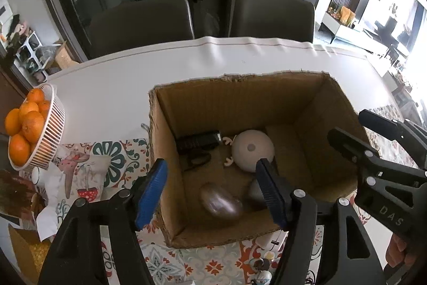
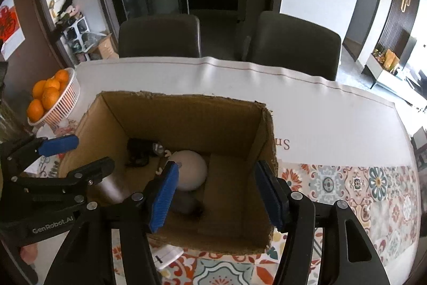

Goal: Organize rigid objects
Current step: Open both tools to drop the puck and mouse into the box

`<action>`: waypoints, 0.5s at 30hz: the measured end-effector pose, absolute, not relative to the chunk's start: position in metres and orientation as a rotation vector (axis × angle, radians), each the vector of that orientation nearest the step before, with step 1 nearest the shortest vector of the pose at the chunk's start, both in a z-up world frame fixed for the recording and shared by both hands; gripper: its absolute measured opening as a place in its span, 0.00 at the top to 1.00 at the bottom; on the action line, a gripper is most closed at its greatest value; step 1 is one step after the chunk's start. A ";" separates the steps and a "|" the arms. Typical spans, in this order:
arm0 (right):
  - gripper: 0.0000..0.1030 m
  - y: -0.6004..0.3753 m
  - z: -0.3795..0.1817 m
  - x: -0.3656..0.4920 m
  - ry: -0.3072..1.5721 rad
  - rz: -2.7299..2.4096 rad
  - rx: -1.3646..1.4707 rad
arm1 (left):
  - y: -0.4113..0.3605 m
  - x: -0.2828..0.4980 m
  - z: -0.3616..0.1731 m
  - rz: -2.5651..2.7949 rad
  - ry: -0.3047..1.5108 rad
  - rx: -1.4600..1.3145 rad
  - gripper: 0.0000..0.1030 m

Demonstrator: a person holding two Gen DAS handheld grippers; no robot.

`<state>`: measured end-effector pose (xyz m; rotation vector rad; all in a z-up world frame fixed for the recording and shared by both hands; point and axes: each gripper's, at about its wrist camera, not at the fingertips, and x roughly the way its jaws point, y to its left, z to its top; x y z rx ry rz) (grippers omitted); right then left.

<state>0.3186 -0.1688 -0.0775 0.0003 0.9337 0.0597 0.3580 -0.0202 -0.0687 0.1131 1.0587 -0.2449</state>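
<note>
An open cardboard box (image 1: 202,103) (image 2: 186,116) stands on the table. Inside lie a beige round figure (image 1: 252,150) (image 2: 190,171), a black remote-like object (image 1: 198,140) (image 2: 138,151) and a dark brown oval object (image 1: 220,202) (image 2: 185,205). My left gripper (image 1: 213,191) is open and empty above the box's near left wall. My right gripper (image 2: 216,194) is open and empty above the box's near right part. Each gripper shows in the other's view: the right one (image 1: 373,140), the left one (image 2: 77,154).
A white basket of oranges (image 1: 40,130) (image 2: 57,98) stands at the table's left. A patterned mat (image 2: 347,186) lies under the box. Small items (image 1: 260,269) and a white card (image 2: 166,255) lie near the box's front. Two dark chairs (image 1: 272,12) stand behind the table.
</note>
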 end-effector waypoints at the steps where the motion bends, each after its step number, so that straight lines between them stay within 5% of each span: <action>1: 0.41 -0.169 -0.075 0.316 0.924 0.057 0.004 | -0.019 0.355 -0.066 -0.235 1.050 0.112 0.34; 15: 0.37 -0.159 -0.036 0.268 0.760 0.035 0.004 | -0.001 0.302 -0.027 -0.197 0.923 0.089 0.32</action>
